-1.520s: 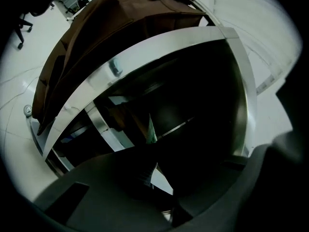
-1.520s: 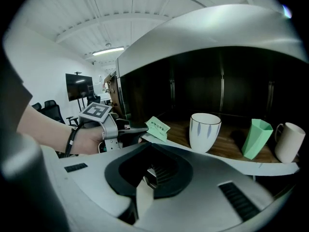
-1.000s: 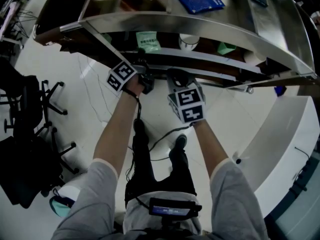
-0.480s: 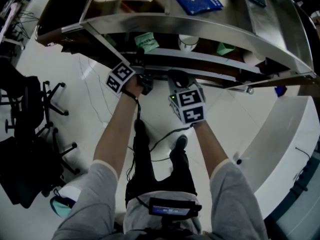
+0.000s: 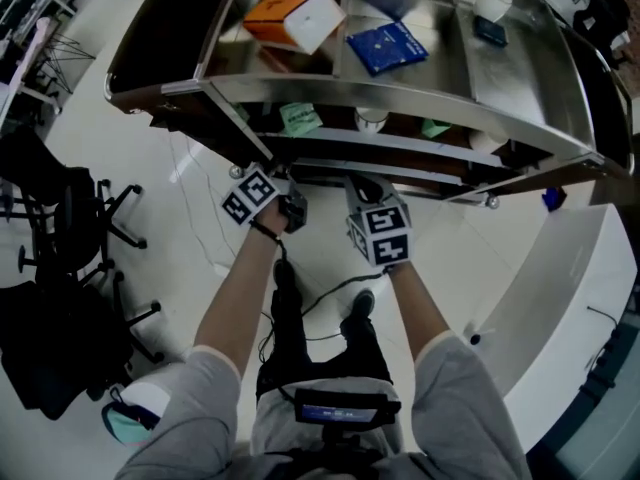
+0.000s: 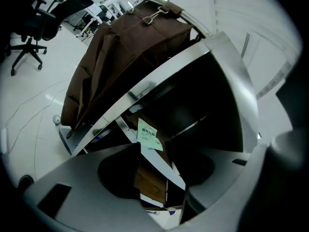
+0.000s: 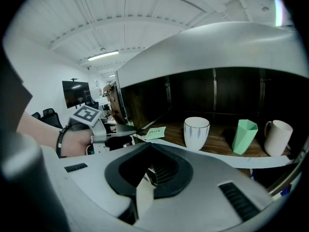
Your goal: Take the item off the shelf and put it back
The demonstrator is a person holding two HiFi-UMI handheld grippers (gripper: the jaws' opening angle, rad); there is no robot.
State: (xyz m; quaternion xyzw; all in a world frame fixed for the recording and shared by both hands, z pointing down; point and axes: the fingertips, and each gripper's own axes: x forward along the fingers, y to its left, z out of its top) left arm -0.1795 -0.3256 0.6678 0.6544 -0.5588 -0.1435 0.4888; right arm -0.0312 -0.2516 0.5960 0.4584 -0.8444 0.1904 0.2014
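Observation:
A pale green packet [image 5: 300,119] lies on the lower board of the metal shelf [image 5: 400,86], near its left end. My left gripper [image 5: 287,180] hangs just in front of that board. Its jaws are opening, with nothing between them. In the left gripper view the packet [image 6: 148,135] shows beyond the gap of the left gripper [image 6: 155,185], apart from it. The right gripper view shows the left gripper [image 7: 124,128] short of the packet [image 7: 154,133]. My right gripper [image 5: 366,186] is beside the left one, shut and empty [image 7: 145,190].
On the same board stand a white cup [image 7: 196,132], a green faceted cup [image 7: 245,135] and a white mug [image 7: 277,137]. The shelf top holds a blue book [image 5: 390,46] and an orange-and-white box [image 5: 300,20]. An office chair [image 5: 60,218] is at left, a white counter [image 5: 560,268] at right.
The left gripper's jaws have come apart and both grippers have drawn back a little from the shelf. The packet stays on the board. The head view now takes in more of the shelf top.

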